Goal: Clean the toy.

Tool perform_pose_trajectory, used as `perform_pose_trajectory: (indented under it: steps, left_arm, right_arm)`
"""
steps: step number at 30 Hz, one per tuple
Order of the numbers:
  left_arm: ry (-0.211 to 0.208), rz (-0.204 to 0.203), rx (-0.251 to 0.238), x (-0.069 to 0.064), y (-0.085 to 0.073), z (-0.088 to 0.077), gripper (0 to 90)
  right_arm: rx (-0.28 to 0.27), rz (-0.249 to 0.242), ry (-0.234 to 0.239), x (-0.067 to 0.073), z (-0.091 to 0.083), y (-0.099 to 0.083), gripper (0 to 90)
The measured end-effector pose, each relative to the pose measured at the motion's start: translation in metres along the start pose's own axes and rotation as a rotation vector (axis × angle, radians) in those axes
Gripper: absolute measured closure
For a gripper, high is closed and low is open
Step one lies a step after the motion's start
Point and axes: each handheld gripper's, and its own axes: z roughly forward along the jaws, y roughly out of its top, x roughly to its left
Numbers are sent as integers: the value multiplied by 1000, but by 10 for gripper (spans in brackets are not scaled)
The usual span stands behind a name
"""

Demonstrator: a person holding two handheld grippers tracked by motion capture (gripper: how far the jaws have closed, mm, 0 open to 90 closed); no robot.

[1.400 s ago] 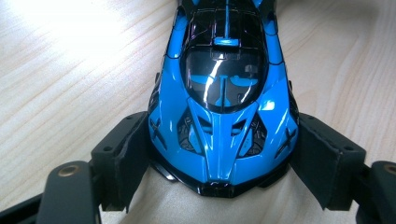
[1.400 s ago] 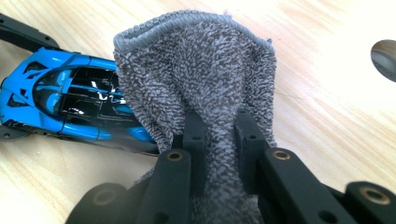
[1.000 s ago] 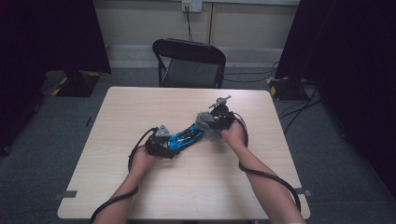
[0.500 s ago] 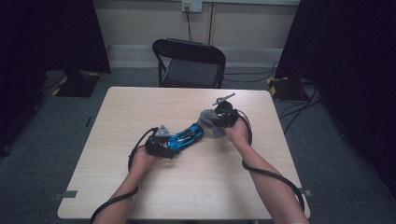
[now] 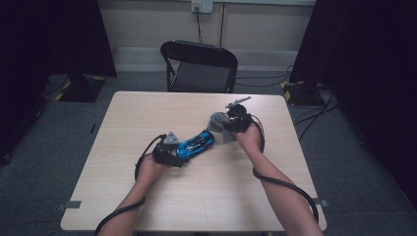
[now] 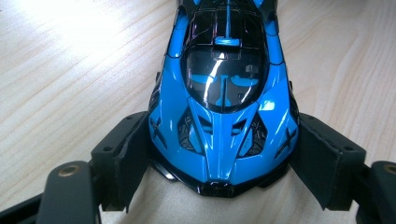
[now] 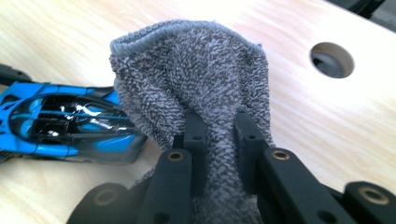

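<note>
Blue and glossy black, the toy car (image 5: 195, 144) is seen just left of centre in the high view, on the pale wooden table (image 5: 216, 196). Its long axis is laid on a diagonal, from lower left to upper right of that frame. The lower-left end is clamped by the left gripper (image 5: 169, 153): in the left gripper view the car (image 6: 224, 98) is shown running straight up the frame from between the two black jaws, whose pads are pressed against its flanks at a wide setting, so the body is pinned from both sides.

At the opposite, upper-right end of the car, a grey terry cloth (image 5: 219, 124) is held by the right gripper (image 5: 231, 129). In the right gripper view the jaws are drawn nearly together on a pinched fold of the cloth (image 7: 196, 93), whose loose part is bunched up above the jaws; the car (image 7: 65, 123) is seen at centre left of that frame, its near end tucked just behind the cloth's edge. Whether cloth and paintwork are actually in contact cannot be told.

The coming move is judged to be a wipe along the car's length. For that, the cloth is already placed at the free end, so a stroke would be carried down and left along the diagonal, towards the holding gripper. A round hole (image 7: 331, 59) in the tabletop is visible at upper right, well apart from the work.
</note>
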Motion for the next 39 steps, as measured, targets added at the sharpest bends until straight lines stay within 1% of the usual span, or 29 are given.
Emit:
perform_pose_trajectory:
  steps: [1, 3, 6, 7, 8, 10, 13, 15, 18, 20, 21, 23, 25, 28, 35, 37, 39]
  left_arm:
    - [0, 0, 0, 0, 0, 0, 235]
    - [0, 1, 0, 0, 0, 0, 235]
    - [0, 0, 0, 0, 0, 0, 235]
    - [0, 1, 0, 0, 0, 0, 235]
    - [0, 0, 0, 0, 0, 0, 235]
    - [0, 1, 1, 0, 0, 0, 235]
    - [0, 1, 0, 0, 0, 0, 235]
    - [0, 0, 0, 0, 0, 0, 235]
    - [0, 0, 0, 0, 0, 0, 235]
    - [0, 0, 0, 0, 0, 0, 235]
    - [1, -7, -5, 0, 0, 0, 235]
    - [1, -7, -5, 0, 0, 0, 236]
    - [0, 0, 0, 0, 0, 0, 235]
    - [0, 0, 0, 0, 0, 0, 235]
    - [0, 0, 0, 0, 0, 0, 235]
    - [0, 0, 0, 0, 0, 0, 235]
    - [0, 0, 0, 0, 0, 0, 235]
  right_arm:
    - [-8, -2, -4, 0, 0, 1, 791]
    - [-10, -3, -30, 1, 0, 2, 794]
    - [-17, -9, -40, 3, 3, 3, 797]
    - [-15, -3, -45, 3, 4, 4, 798]
    - [-17, 2, -44, 3, 4, 4, 799]
    - [-20, -4, -45, 3, 4, 6, 799]
    - [-25, 5, -22, 2, 3, 9, 799]
    - [-31, -12, -20, 7, 3, 11, 799]
    - [-38, -16, -20, 12, 3, 15, 799]
    - [-42, -24, -4, 14, 4, 17, 799]
    - [-40, -23, 3, 15, 4, 18, 799]
    - [-29, -34, 12, 19, 6, 18, 799]
    - [-26, -47, 15, 22, 8, 19, 799]
    - [-30, -39, 32, 24, 9, 19, 799]
    - [-33, -44, 61, 29, 6, 18, 798]
    - [-43, -49, 84, 33, 4, 18, 798]
    - [-51, -58, 107, 41, 3, 18, 798]
